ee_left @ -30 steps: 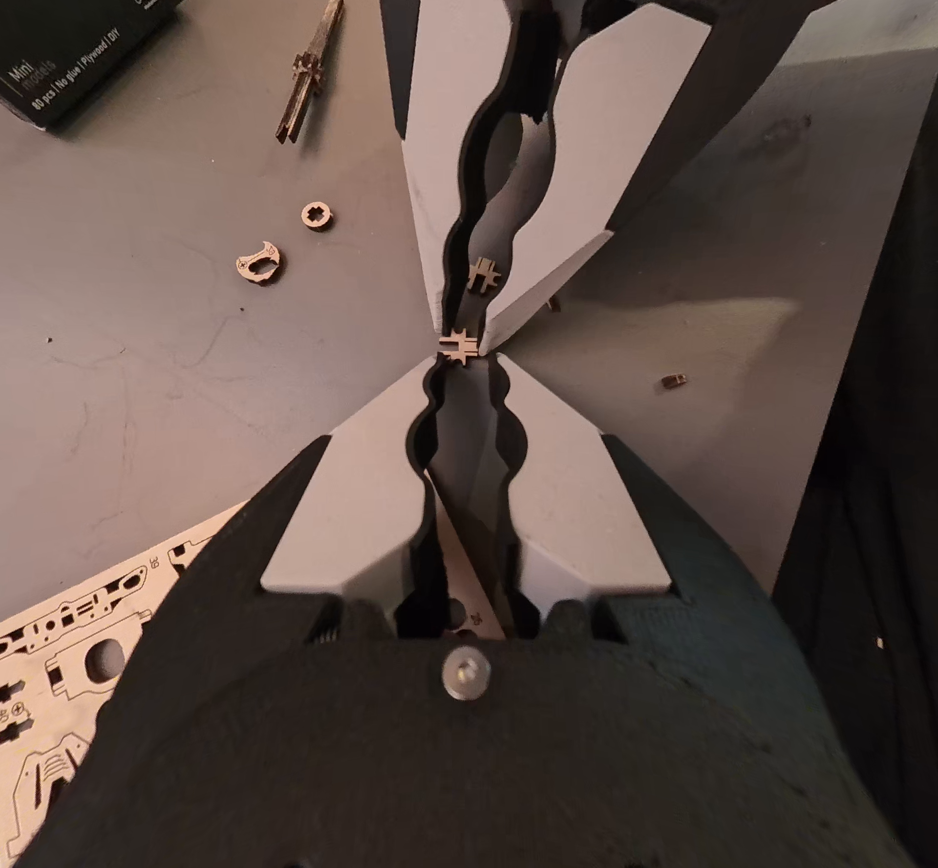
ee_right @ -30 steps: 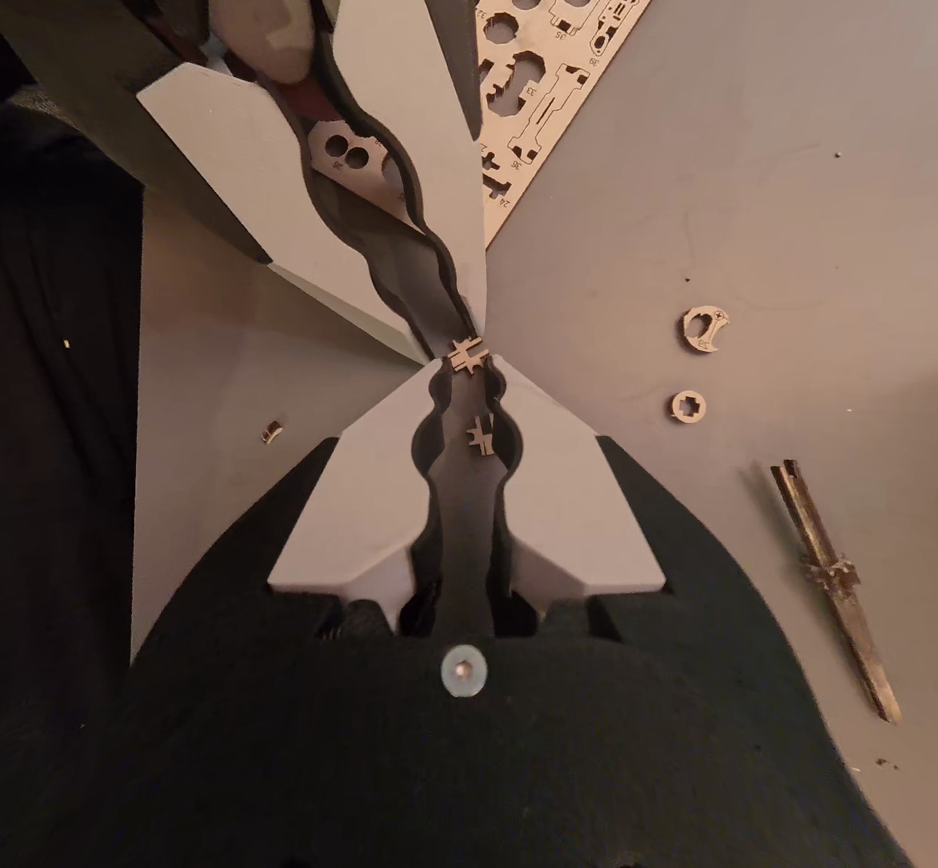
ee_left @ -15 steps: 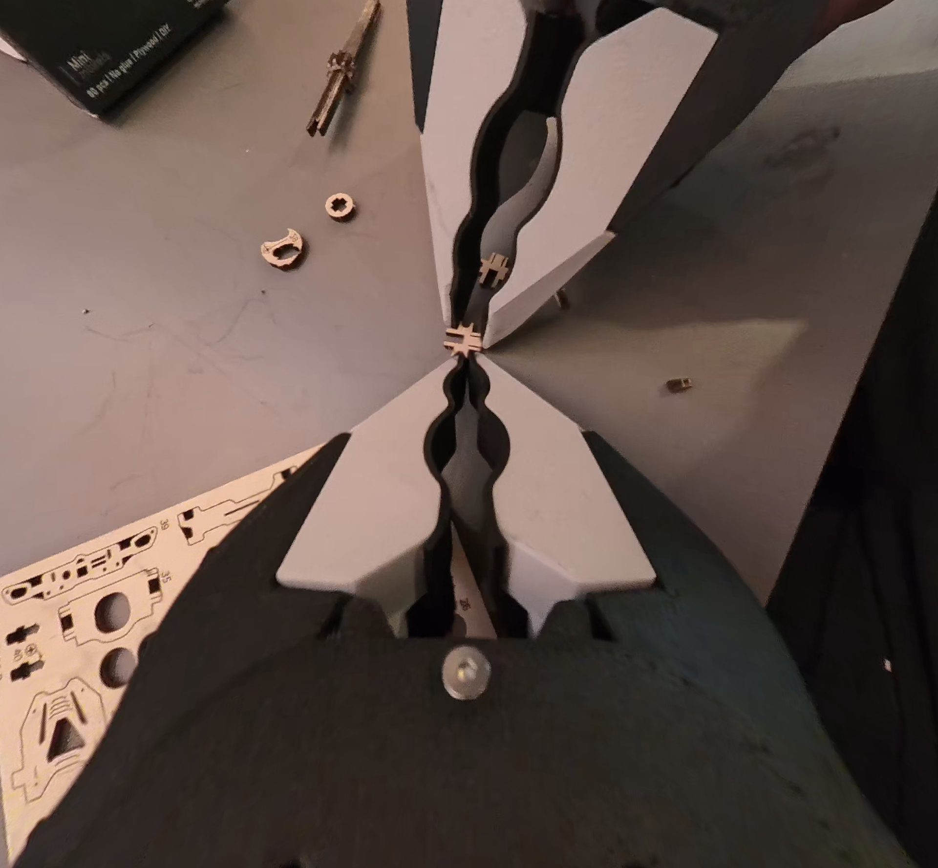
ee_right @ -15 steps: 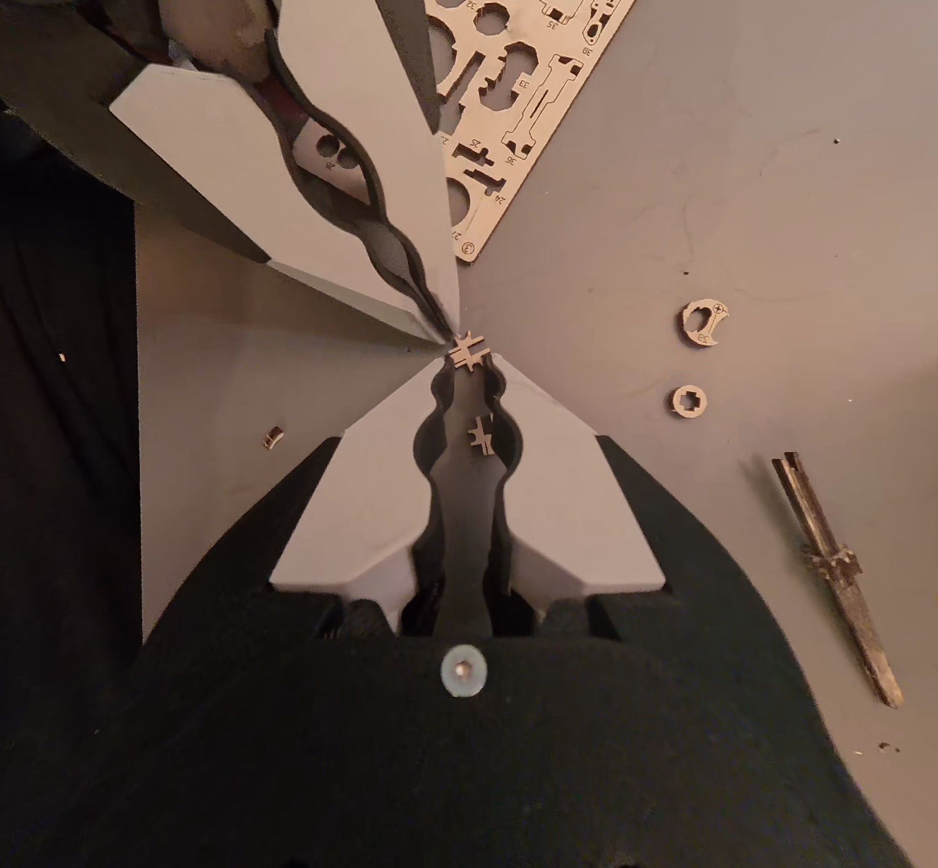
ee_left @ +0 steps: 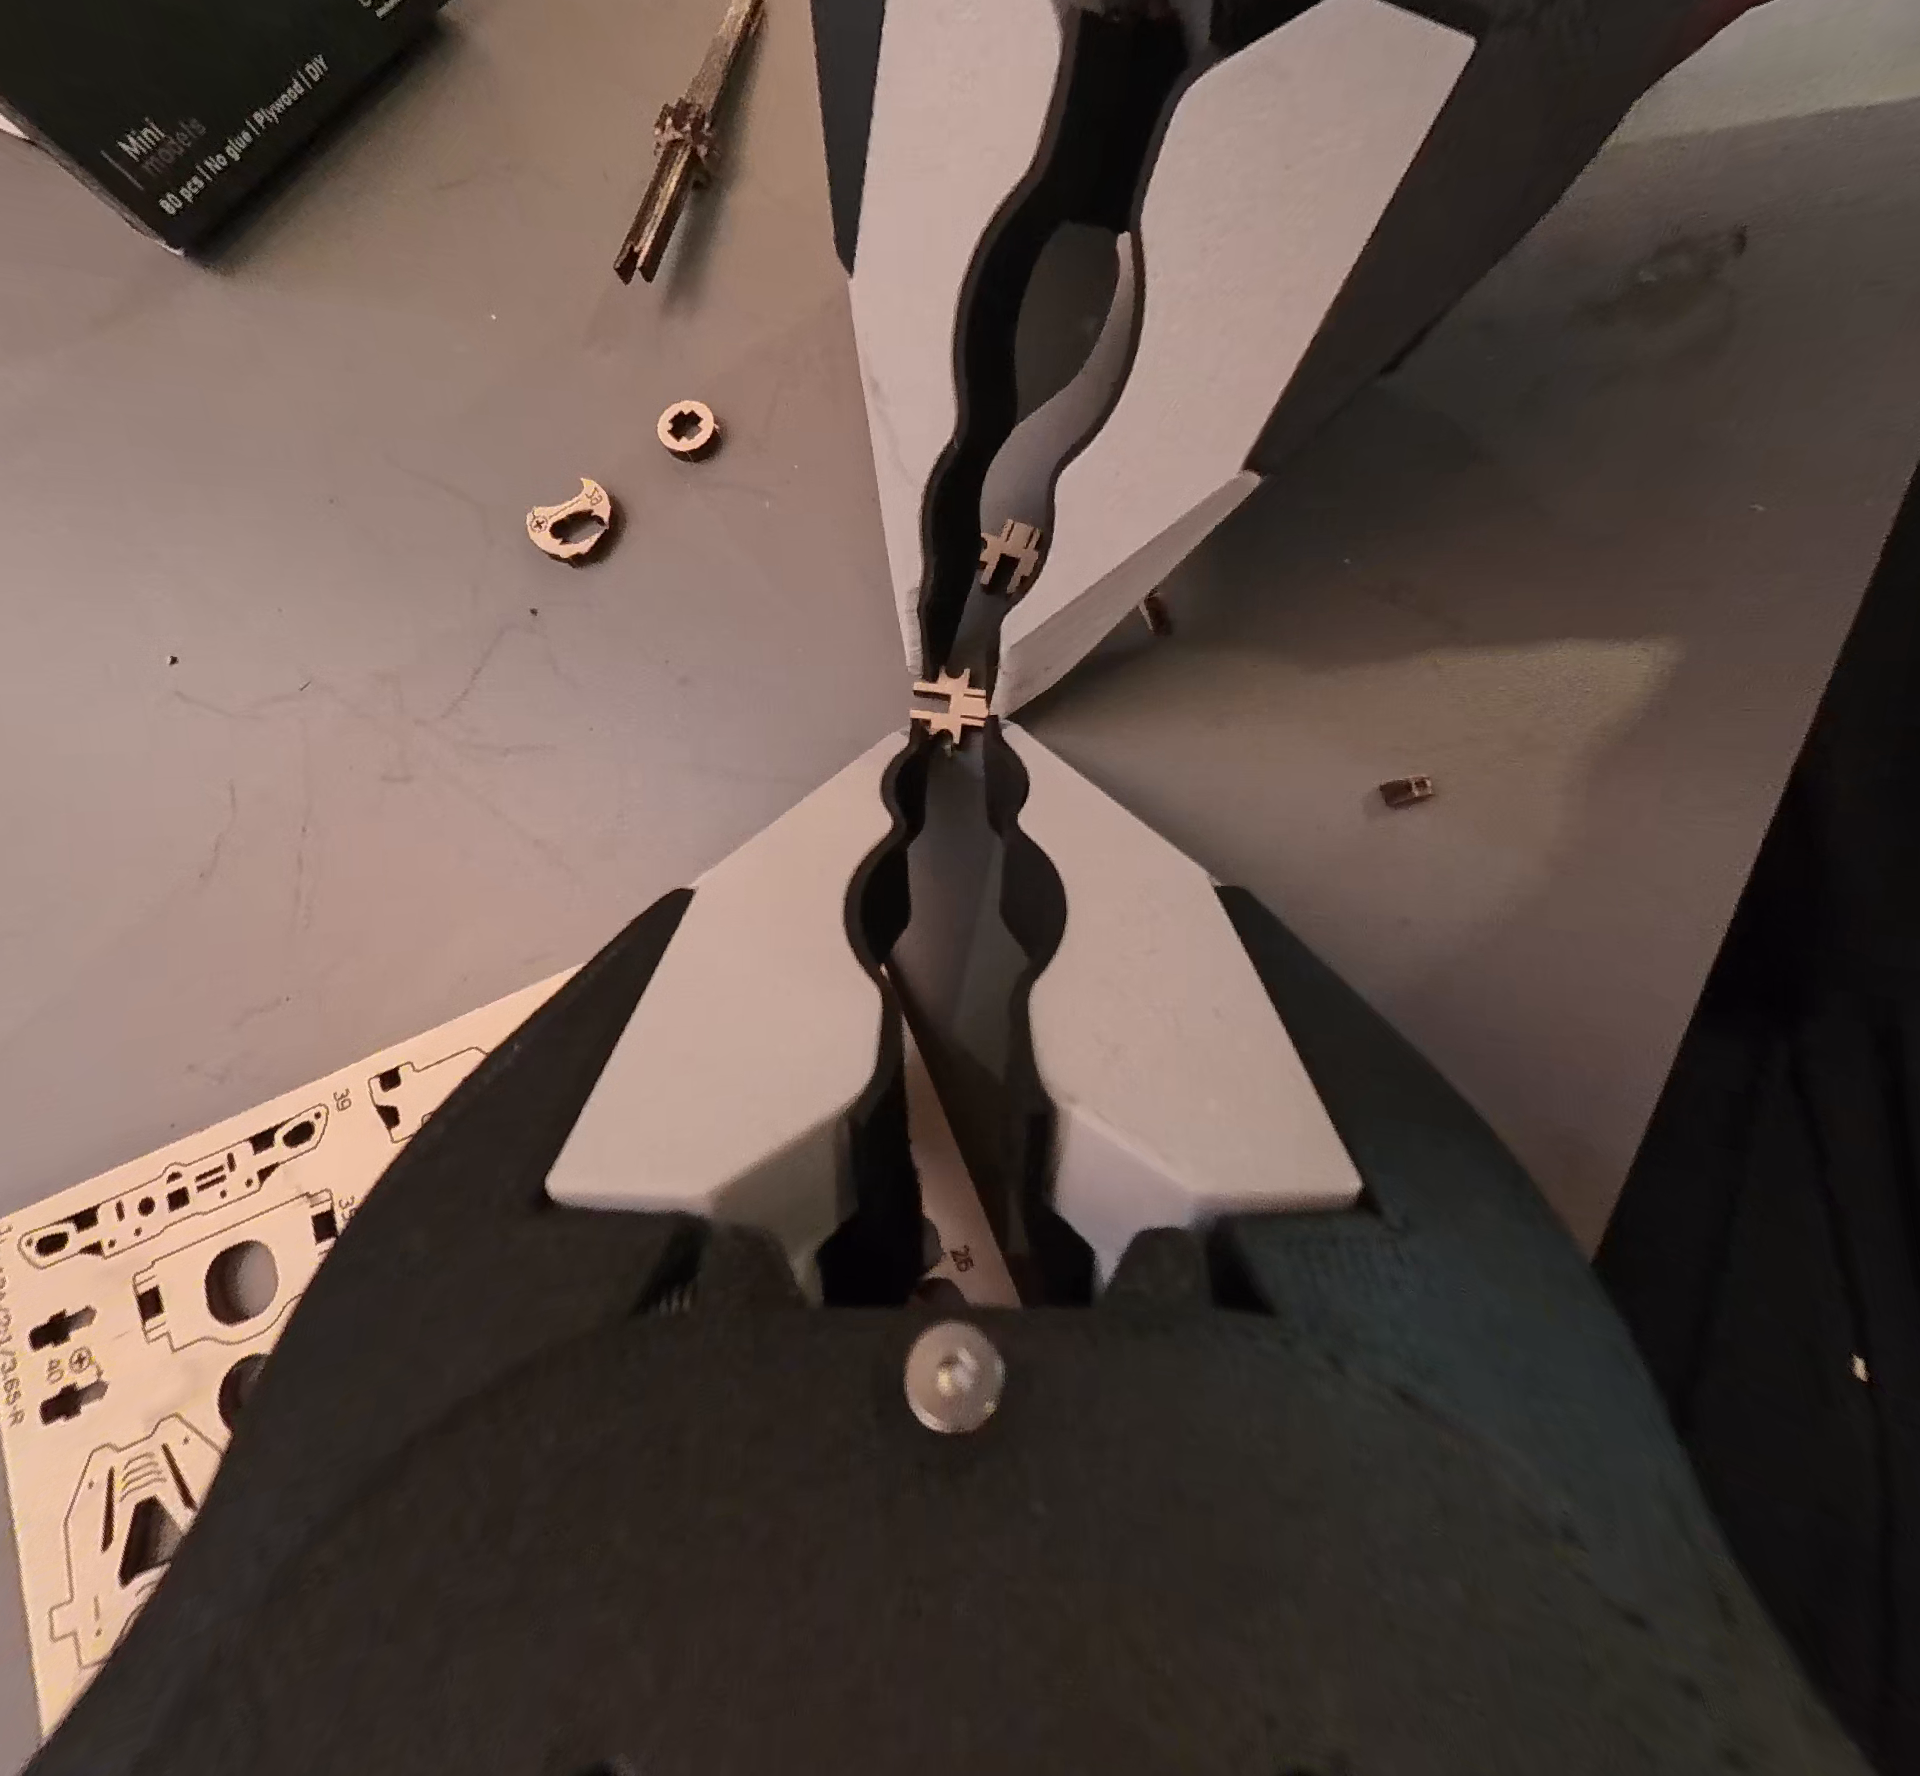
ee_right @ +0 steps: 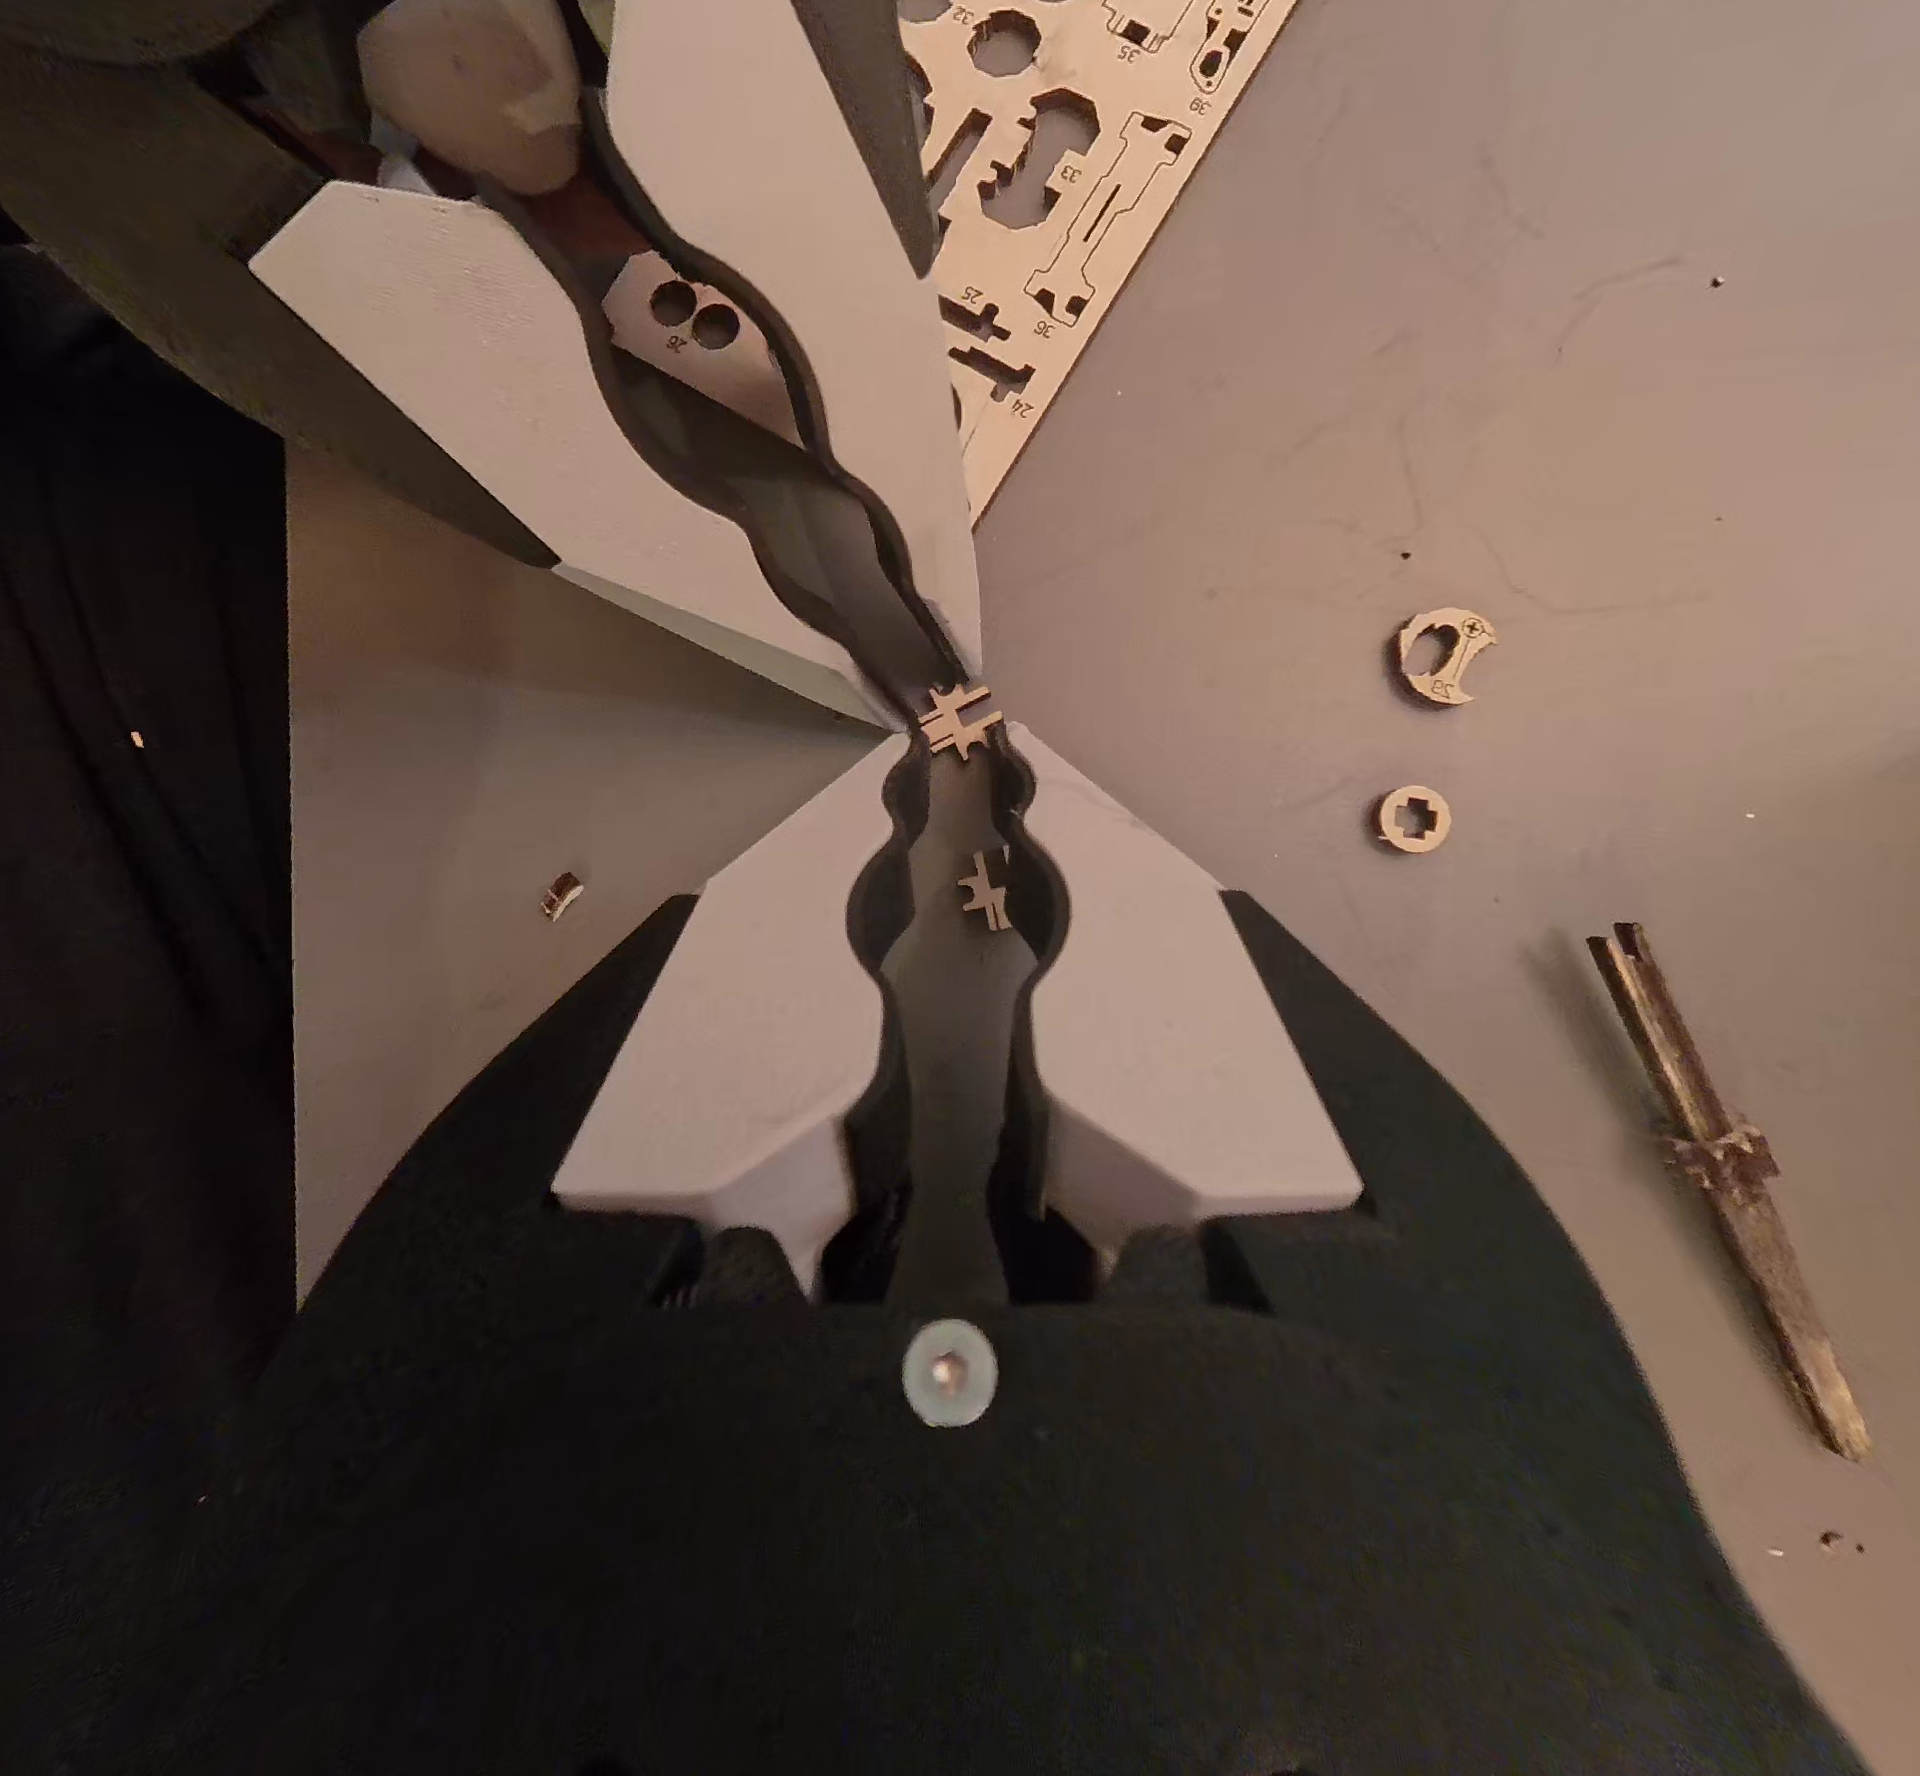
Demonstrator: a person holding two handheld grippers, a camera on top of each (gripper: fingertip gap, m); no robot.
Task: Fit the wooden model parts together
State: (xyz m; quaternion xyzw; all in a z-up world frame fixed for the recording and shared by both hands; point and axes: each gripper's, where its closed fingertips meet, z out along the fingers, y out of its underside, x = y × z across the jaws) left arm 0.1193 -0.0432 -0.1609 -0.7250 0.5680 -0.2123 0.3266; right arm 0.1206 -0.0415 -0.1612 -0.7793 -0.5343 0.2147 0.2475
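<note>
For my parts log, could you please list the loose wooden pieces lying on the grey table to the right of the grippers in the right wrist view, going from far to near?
Crescent-cut round wooden piece → small wooden ring with a cross-shaped hole → long dark wooden stick with a small cross-piece.

I see a grey table (ee_left: pixel 312 791) carrying a cut-out plywood sheet (ee_left: pixel 156 1311); beyond it lie a crescent piece (ee_left: pixel 571 533), a ring (ee_left: pixel 691 431), a stick (ee_left: pixel 691 131) and a black box (ee_left: pixel 187 12).

Plywood sheet (ee_left: pixel 208 1238) half under claw
</note>
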